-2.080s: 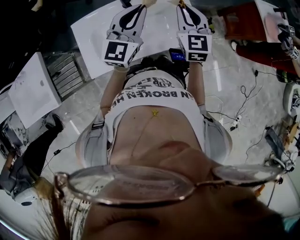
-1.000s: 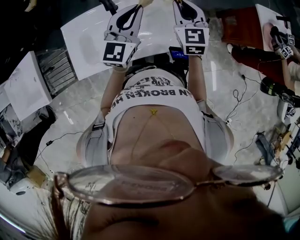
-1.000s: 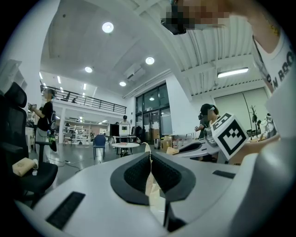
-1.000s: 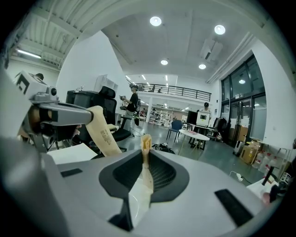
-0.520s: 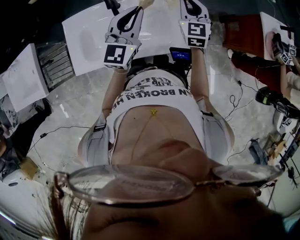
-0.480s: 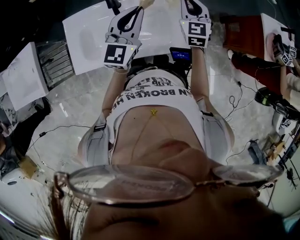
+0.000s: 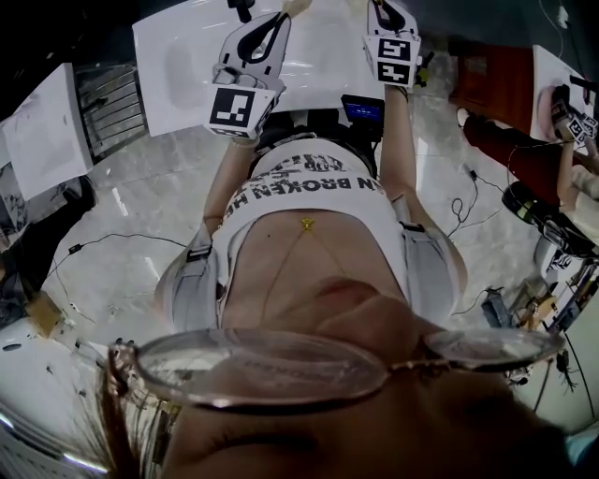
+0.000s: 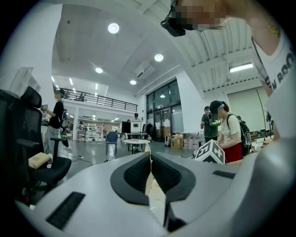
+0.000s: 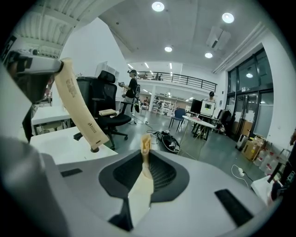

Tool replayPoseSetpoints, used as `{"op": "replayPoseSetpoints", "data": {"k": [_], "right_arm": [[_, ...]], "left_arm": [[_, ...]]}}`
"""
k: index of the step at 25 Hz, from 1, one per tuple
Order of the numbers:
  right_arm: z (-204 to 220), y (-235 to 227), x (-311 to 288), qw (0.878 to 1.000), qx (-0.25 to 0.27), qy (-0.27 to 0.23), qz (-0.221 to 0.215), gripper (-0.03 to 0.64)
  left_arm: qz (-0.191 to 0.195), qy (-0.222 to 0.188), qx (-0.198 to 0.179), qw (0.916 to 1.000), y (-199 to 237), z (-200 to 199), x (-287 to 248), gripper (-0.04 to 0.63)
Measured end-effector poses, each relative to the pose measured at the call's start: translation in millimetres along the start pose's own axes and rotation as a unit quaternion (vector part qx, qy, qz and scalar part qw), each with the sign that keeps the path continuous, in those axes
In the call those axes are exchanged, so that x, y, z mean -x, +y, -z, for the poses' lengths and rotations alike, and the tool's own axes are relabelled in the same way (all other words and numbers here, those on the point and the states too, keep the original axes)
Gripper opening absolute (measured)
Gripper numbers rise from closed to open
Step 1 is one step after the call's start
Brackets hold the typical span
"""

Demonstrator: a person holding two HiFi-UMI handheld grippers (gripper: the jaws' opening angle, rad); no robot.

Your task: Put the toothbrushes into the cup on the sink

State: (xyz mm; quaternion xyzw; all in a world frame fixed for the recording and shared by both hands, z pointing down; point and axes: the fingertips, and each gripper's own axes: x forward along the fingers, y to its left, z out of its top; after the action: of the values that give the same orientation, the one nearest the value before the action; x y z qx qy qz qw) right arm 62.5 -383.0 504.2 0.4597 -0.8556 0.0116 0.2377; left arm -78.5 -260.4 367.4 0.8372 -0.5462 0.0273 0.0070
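Both grippers are raised in front of my chest, over the white sink counter (image 7: 187,56). My left gripper (image 7: 281,17) is shut on a cream toothbrush (image 8: 151,185), seen as a thin strip between its pads. The same brush's handle (image 9: 78,111) hangs slanted at the upper left of the right gripper view. My right gripper (image 7: 379,7) is shut on a second cream toothbrush (image 9: 145,162), which pokes up past its pads. A black faucet (image 7: 241,7) stands at the top edge. No cup shows in any view.
A small device with a blue screen (image 7: 361,109) sits below the right gripper. Cables trail over the marble floor (image 7: 468,206). Another person with grippers (image 7: 571,112) works at the right by a red table (image 7: 491,65). A black office chair (image 9: 104,102) stands beyond the counter.
The right gripper has shifted a little up and away from me. The sink counter has slid right in the head view. Both grippers keep their toothbrushes.
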Motion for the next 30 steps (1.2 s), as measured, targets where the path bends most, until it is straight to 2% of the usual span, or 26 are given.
{"op": "replayPoseSetpoints", "data": {"k": [7, 11, 15, 20, 30], "right_arm": [[28, 3, -12, 0.999, -0.006, 0.046, -0.002, 0.058], [32, 6, -12, 0.999, -0.001, 0.054, -0.006, 0.060], [32, 13, -8, 0.998, -0.005, 0.060, -0.022, 0.113], [25, 17, -1, 0.998, -0.018, 0.049, -0.032, 0.150], [18, 12, 27, 0.999, -0.038, 0.029, -0.010, 0.150]], "left_arm": [[0.000, 0.000, 0.002, 1.0000, 0, 1, -1, 0.017], [-0.002, 0.000, 0.006, 1.0000, 2, 0, 0, 0.017], [-0.001, 0.000, 0.011, 0.9999, 1, 1, 1, 0.017], [0.002, -0.001, 0.010, 0.9999, 2, -3, -1, 0.017], [0.024, -0.002, 0.003, 0.9997, 2, -4, -12, 0.017]]}}
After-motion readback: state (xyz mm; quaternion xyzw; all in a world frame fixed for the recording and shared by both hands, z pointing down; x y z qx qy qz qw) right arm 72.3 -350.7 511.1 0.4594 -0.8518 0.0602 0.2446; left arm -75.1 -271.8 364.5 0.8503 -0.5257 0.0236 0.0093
